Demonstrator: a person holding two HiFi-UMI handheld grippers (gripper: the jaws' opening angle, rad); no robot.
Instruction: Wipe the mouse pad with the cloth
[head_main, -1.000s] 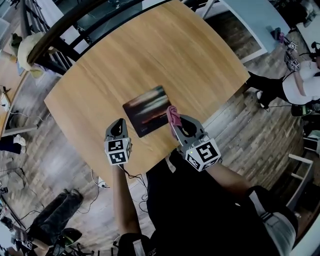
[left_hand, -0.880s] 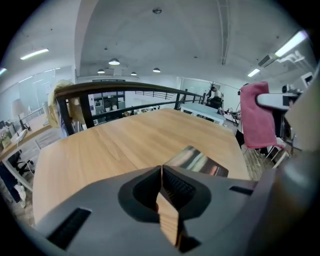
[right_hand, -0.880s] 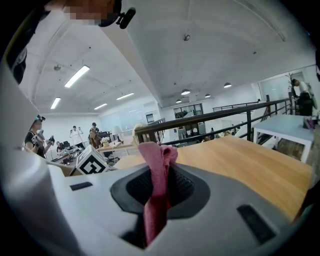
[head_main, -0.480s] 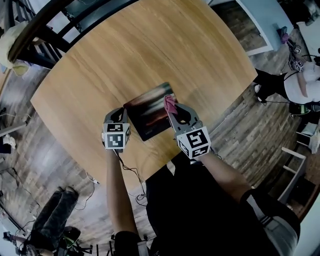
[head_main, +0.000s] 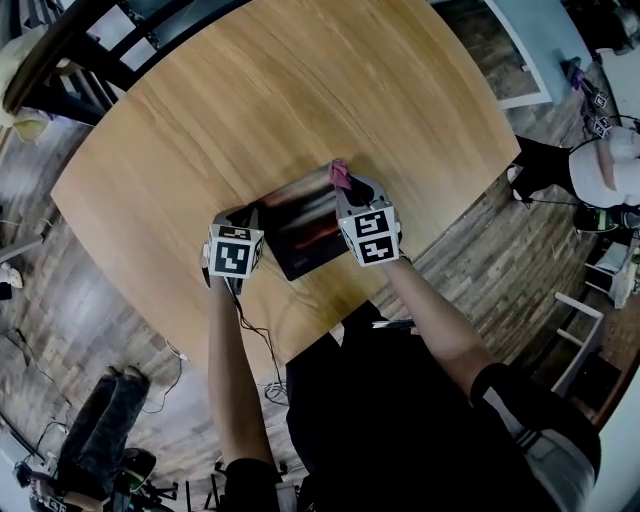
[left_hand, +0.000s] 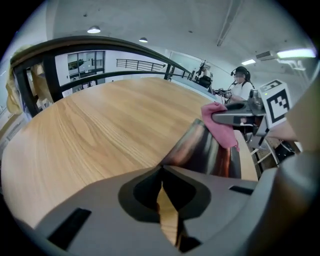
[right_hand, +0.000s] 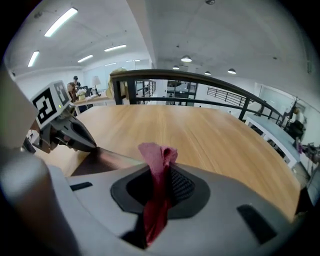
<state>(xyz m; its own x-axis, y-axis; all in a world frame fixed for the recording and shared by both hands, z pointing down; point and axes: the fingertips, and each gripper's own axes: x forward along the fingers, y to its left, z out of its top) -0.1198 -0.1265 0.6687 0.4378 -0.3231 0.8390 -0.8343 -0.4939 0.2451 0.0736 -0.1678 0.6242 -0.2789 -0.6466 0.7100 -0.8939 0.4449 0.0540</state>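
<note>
Currently: wiping stroke under way. Tabletop (head_main: 250, 110): pale wood. Mouse pad (head_main: 300, 228): dark, lying flat toward the tabletop's near edge. Right gripper (head_main: 342, 186): jaws pinching the pink cloth (head_main: 340, 174) at the pad's far right corner. Left gripper (head_main: 246, 216): jaws pressed together, tip at the pad's left corner, seemingly steadying it. Next, likely: drag the cloth back across, pressing down. Half a second ago the cloth sat farther down the pad's right side.

**Cloth carried up the pad's right side**

The right gripper (head_main: 347, 186) has slid forward along the pad's (head_main: 300, 222) right side. It has taken the cloth (head_main: 341, 174) from midway along that edge to the far right corner. The left gripper (head_main: 243, 214) has moved in from just beside the pad to its left corner.
</note>
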